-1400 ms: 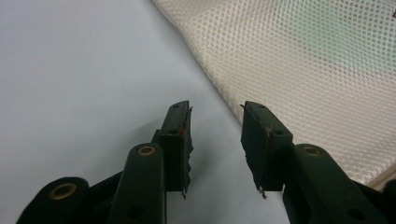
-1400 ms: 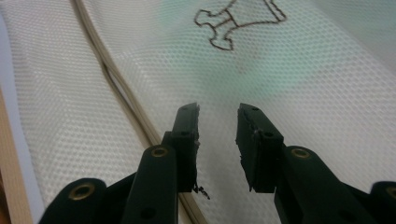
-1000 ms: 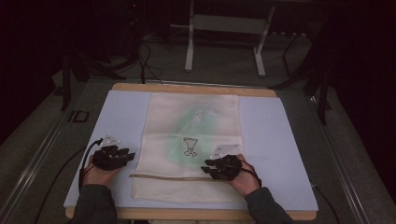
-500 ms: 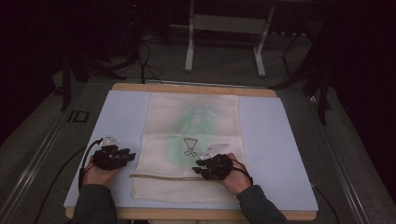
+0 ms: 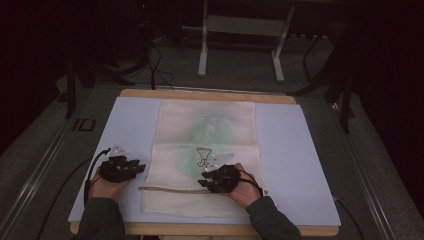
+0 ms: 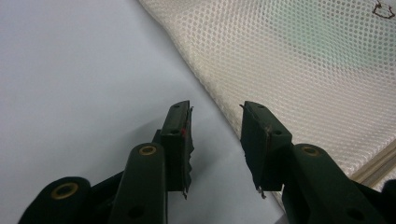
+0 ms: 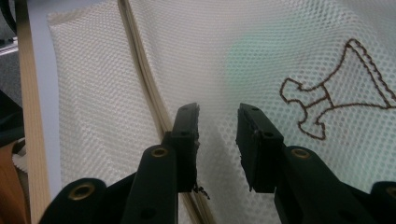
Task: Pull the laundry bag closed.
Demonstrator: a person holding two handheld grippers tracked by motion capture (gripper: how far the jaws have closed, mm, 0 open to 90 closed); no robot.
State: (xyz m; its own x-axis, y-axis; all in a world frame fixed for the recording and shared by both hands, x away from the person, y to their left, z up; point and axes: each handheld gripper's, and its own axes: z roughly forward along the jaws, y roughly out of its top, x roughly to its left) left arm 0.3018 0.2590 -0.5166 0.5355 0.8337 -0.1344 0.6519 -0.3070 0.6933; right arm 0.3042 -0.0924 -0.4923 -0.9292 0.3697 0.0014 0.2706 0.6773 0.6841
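- High view: a cream mesh laundry bag (image 5: 205,160) lies flat on a pale blue mat (image 5: 295,165) over a wooden table (image 5: 200,93), something green showing faintly through it. The left gripper (image 5: 131,167) rests on the mat just beside the bag's left edge; the right gripper (image 5: 209,181) sits over the bag near its tan zipper strip (image 5: 170,189).
- Left gripper view: the jaws stand apart with nothing between them, above the bare mat (image 6: 84,74), the bag's edge (image 6: 299,70) running just past the right jaw.
- Right gripper view: the jaws are likewise parted and empty, hovering over the mesh (image 7: 98,93) between the zipper strip (image 7: 148,88) and a brown embroidered emblem (image 7: 334,93).
- Risk, as I judge it: the mesh is thin and lies flat, so closing here could pinch both layers or slip off the weave; missing the zipper pull, which I cannot make out, would drag the whole bag across the mat.
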